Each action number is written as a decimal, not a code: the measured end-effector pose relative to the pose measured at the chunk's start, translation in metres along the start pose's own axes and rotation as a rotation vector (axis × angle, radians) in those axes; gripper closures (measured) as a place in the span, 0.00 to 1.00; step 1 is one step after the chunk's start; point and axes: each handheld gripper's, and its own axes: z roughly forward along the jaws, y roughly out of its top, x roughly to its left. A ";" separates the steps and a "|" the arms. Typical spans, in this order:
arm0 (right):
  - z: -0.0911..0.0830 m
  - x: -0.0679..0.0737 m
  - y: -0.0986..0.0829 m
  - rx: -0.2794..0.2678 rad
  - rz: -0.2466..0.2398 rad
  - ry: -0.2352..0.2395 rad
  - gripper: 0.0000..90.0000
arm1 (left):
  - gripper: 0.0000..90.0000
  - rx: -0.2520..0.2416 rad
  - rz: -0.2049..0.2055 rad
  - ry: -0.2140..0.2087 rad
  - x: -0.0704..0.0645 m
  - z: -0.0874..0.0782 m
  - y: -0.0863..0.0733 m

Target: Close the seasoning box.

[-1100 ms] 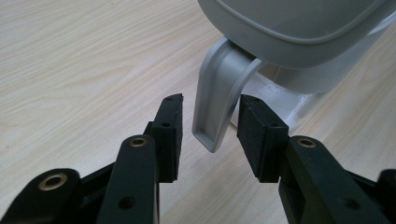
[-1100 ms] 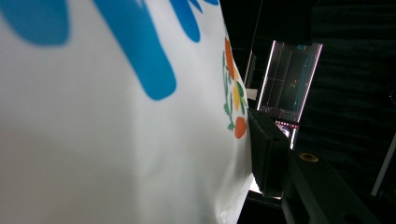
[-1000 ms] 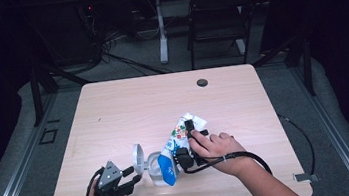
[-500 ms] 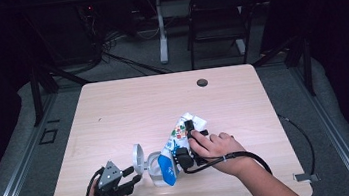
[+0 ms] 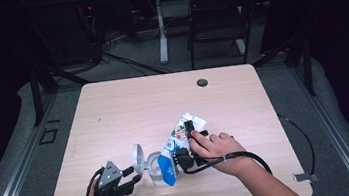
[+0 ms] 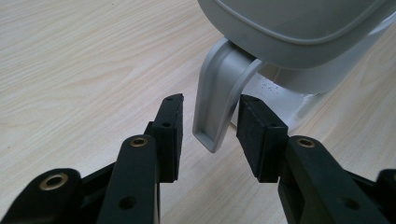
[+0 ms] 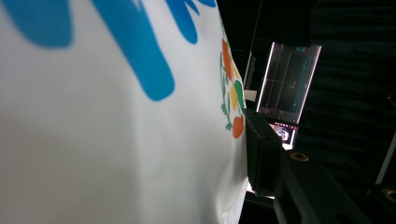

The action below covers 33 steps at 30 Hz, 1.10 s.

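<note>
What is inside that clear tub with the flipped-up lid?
The white and blue bag leans over the tub, its blue end at the mouth. The right gripper holds the bag. The lid stands open. The bag covers whatever lies within the tub.

i see my left gripper (image 5: 131,176) low on the table (image 5: 128,103), its jaws pointing at the clear container (image 5: 155,169) with its grey lid (image 5: 138,158) flipped up. my right gripper (image 5: 184,149) holds the white printed pouch (image 5: 179,135) tilted over that container.
</note>
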 end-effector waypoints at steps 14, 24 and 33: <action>-0.002 -0.001 0.001 -0.005 -0.007 -0.004 0.77 | 0.69 0.001 0.000 0.001 0.000 0.000 0.000; -0.002 -0.001 0.002 -0.009 -0.008 -0.010 0.78 | 0.69 0.002 0.002 0.001 0.000 0.000 0.000; -0.003 -0.003 0.002 -0.005 -0.017 -0.012 0.79 | 0.69 0.001 0.002 0.002 0.000 0.000 0.000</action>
